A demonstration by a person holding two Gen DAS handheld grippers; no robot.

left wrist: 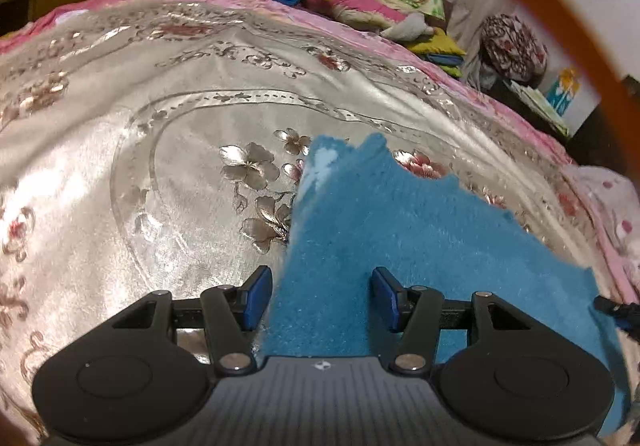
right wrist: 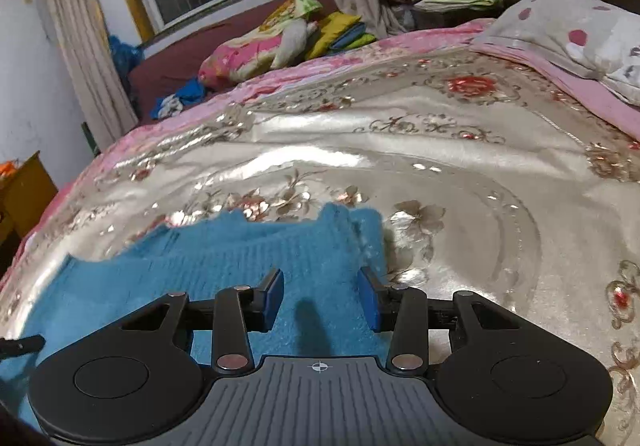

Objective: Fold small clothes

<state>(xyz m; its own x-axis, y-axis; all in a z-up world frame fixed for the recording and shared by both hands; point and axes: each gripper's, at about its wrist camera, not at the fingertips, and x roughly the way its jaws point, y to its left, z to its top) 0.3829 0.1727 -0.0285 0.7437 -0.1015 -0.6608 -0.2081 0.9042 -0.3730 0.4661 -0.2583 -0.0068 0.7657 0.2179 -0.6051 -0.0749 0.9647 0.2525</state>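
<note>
One blue knitted garment (left wrist: 400, 230) lies spread flat on the bed's shiny flowered bedspread (left wrist: 140, 150), directly under both tools. The left tool (left wrist: 320, 296) hangs over the garment's left edge, its two blue pads apart with cloth showing between them but not pinched. The right tool (right wrist: 320, 298) hangs over the garment's right part, its two pads also apart and gripping nothing. One spotted pillow (right wrist: 568, 26) lies at the bedspread's far right. No readable writing shows.
</note>
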